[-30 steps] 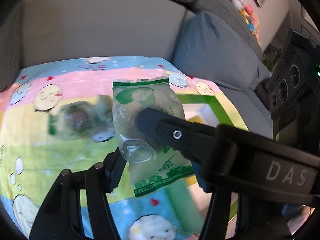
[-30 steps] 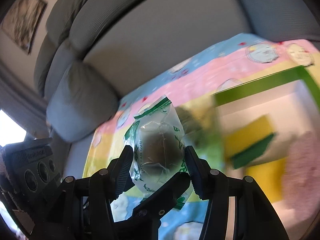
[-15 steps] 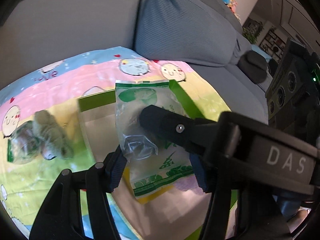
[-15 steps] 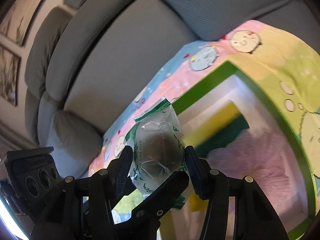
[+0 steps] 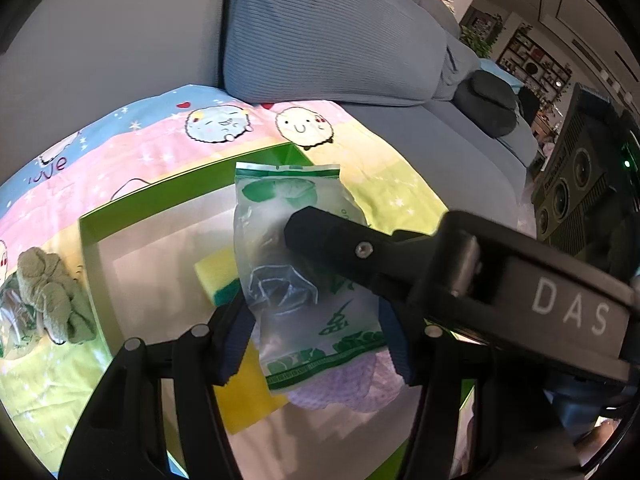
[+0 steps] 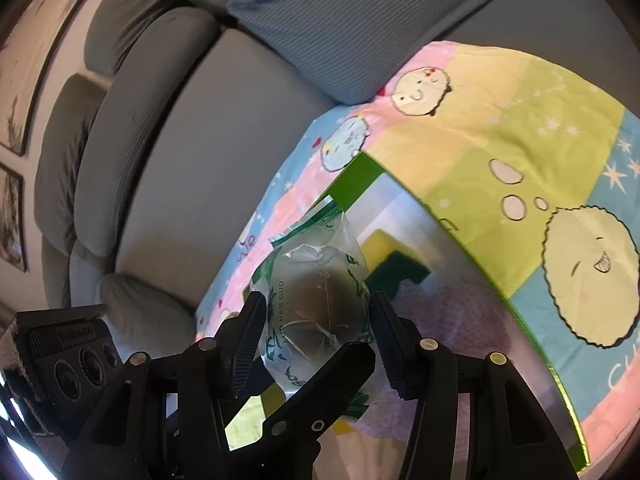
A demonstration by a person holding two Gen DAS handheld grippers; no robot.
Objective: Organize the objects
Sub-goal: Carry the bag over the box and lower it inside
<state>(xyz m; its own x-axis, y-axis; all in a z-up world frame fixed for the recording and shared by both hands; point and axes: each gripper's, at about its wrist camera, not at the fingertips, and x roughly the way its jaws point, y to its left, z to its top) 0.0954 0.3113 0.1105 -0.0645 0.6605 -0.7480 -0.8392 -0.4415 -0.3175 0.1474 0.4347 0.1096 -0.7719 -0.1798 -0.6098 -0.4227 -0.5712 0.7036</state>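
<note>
L wrist view:
L claw (image 5: 316,332): clamped on a clear packet (image 5: 296,264) w/ green print, both pads pressing its sides; packet stands upright betw the fingers.
R claw finger (image 5: 340,240): crosses in from the right, tip lying over the packet's front; same packet gripped by both claws.
Packet spot: held up above the green-rimmed box (image 5: 180,196), not resting in it.
In the box: yellow sponge (image 5: 216,272) w/ green underside, purple cloth (image 5: 348,384) under the packet's lower edge, yellow sheet (image 5: 248,392) at the near side.
Outside box, left: green scrunchie (image 5: 52,300) on the cartoon blanket (image 5: 120,148), half over another clear packet at the frame edge.
Behind: grey cushion (image 5: 332,32) on the sofa.

R wrist view:
R claw (image 6: 318,336): closed on the packet (image 6: 316,300), pads tight on both sides; dark round lump shows thru the plastic.
L claw finger (image 6: 320,396): pokes up from below, across the packet's lower front.
Packet spot: over the box's (image 6: 352,176) far corner region, off the floor of it.
In the box: sponge (image 6: 384,248) just beyond the packet, purple cloth (image 6: 452,312) to the right.
Around: blanket (image 6: 500,128) under the box, sofa back (image 6: 180,152) to the left.
</note>
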